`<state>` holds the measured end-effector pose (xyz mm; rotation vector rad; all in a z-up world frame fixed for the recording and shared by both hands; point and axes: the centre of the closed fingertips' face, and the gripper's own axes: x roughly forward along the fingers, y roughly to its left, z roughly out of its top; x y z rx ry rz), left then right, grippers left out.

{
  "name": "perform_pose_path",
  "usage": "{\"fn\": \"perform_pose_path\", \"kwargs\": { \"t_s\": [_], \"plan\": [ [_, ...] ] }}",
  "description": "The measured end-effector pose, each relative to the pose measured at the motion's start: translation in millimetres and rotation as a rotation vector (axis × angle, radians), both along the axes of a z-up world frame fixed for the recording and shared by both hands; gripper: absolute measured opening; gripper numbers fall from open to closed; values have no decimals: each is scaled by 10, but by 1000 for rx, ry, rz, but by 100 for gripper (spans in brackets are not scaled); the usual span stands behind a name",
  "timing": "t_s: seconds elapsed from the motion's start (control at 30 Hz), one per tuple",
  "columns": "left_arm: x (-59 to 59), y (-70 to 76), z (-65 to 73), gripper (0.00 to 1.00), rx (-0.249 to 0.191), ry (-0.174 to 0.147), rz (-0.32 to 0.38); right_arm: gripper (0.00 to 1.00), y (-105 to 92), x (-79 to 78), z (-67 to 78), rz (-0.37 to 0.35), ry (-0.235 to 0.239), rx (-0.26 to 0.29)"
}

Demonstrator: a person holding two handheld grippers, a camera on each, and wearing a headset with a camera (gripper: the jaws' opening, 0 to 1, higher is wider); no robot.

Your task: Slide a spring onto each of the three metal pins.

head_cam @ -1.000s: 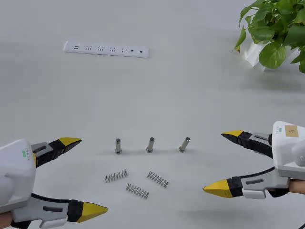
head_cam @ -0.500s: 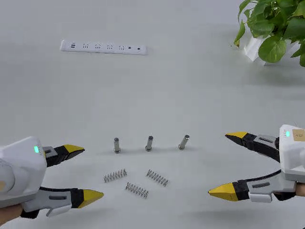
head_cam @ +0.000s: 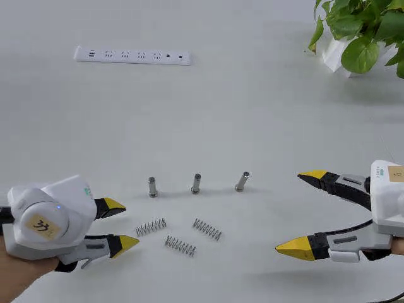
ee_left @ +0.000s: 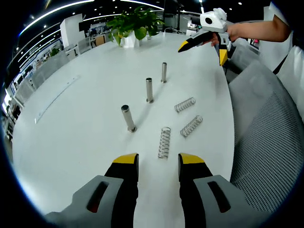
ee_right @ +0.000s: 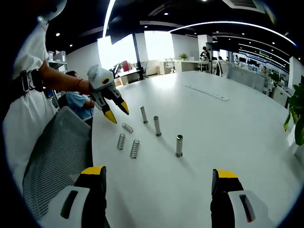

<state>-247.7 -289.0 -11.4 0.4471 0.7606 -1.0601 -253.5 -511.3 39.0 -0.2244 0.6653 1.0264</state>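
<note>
Three metal pins (head_cam: 196, 184) stand upright in a row on the white table (head_cam: 252, 113). Just in front of them lie three loose springs (head_cam: 180, 245). My left gripper (head_cam: 124, 223) is open, with a narrow gap and nothing in it. Its tips are just left of the nearest spring (head_cam: 151, 226). In the left gripper view that spring (ee_left: 164, 142) lies right ahead of the yellow tips (ee_left: 158, 159). My right gripper (head_cam: 298, 212) hangs wide open and holds nothing, well right of the pins. The right gripper view has the pins (ee_right: 156, 126), the springs (ee_right: 135, 148) and my left gripper (ee_right: 117, 113) beyond them.
A white power strip (head_cam: 132, 55) lies at the far left of the table. A potted plant (head_cam: 360, 31) stands at the far right corner. A grey mesh chair (ee_left: 266, 137) sits by the table's near edge.
My left gripper has moved right toward the springs, rolled over, and its jaws have narrowed. The right gripper has hardly moved. The head camera has tilted slightly.
</note>
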Motion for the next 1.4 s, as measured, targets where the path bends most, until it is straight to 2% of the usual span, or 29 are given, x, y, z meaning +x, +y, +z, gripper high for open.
{"fn": "perform_pose_path", "kwargs": {
  "t_s": [0.17,0.4,0.57,0.83,1.4],
  "plan": [
    [-7,-52,-96,23,33,22,-9,91,-2,-19,-3,-4,4,3],
    [2,-95,-159,16,74,17,-40,90,-11,-23,-6,-9,6,5],
    [-20,-106,-215,15,104,28,-63,90,-24,-28,-16,-7,8,0],
    [-15,-93,-248,10,133,15,-86,89,-40,-37,-36,-9,14,-2],
    [-18,-105,-249,7,148,14,-100,88,-2,-26,-31,-8,12,4]
  ]
}}
